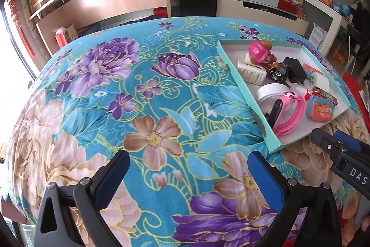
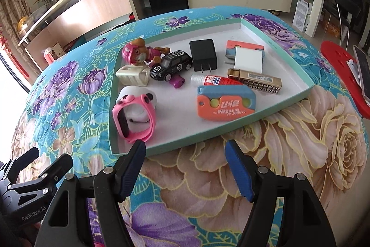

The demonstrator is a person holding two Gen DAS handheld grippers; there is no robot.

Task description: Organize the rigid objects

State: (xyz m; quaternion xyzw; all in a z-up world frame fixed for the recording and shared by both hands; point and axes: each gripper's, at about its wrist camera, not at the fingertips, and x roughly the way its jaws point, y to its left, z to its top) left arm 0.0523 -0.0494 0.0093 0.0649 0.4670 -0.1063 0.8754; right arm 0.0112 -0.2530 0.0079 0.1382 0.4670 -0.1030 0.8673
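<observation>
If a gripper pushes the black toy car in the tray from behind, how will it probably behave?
The black toy car stands on its four wheels on the smooth white tray floor, so it would probably roll rather than slide. It looks small and rigid, likely light. It may bump the purple piece touching it.

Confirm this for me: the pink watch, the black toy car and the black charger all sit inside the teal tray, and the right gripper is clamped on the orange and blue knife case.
Not quite. The right gripper is open and empty, hovering over the cloth short of the teal tray; the right wrist view shows the orange and blue knife case lying free in the tray. The pink watch, black toy car and black charger do sit inside it.
</observation>
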